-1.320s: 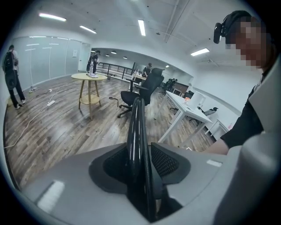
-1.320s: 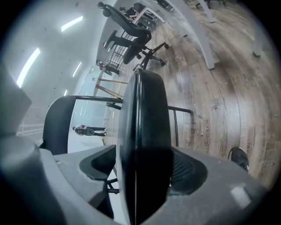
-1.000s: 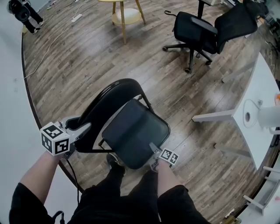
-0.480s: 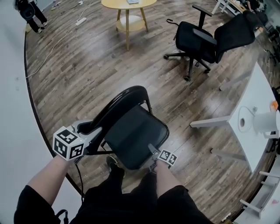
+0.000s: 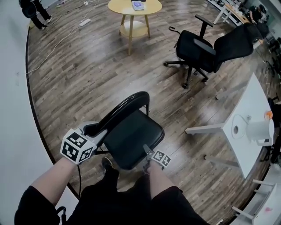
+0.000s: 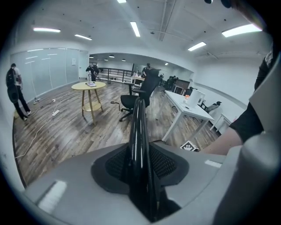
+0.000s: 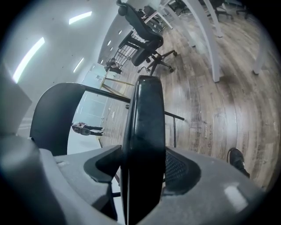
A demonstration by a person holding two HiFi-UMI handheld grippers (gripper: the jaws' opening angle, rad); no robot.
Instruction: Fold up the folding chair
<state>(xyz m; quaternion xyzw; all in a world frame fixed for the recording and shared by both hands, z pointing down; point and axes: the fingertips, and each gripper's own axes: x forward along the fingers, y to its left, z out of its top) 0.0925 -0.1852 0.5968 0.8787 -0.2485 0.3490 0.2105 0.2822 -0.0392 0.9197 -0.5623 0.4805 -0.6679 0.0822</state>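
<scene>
One folding chair [image 5: 131, 115], black, is noted on the wood floor [image 5: 88, 66] directly before the person, standing open with its seat [image 5: 131, 138] nearly level and its curved backrest [image 5: 119, 110] at the left. Two grippers are counted, both on the chair. The left gripper [image 5: 97, 133] is clamped on the thin glossy edge of the backrest, which runs up between its jaws with a pad tight against each side; these jaws have just been closing. The right gripper [image 5: 147, 154] is clamped on the near front edge of the seat, whose thick padded rim fills the gap between its pads; these jaws have just been closing further. Both grippers are pointed forward and down, held on bare forearms reaching out from the bottom of the head view, the left farther out to the side. One shoe [image 5: 107, 163] is seen under the seat. Farther off are recorded one round wooden table [image 5: 123, 8] bearing one small flat item [image 5: 137, 5], one black swivel chair [image 5: 197, 49], one white desk [image 5: 246, 110] bearing a white cylinder [image 5: 259, 132], and one standing person [image 5: 34, 9].
</scene>
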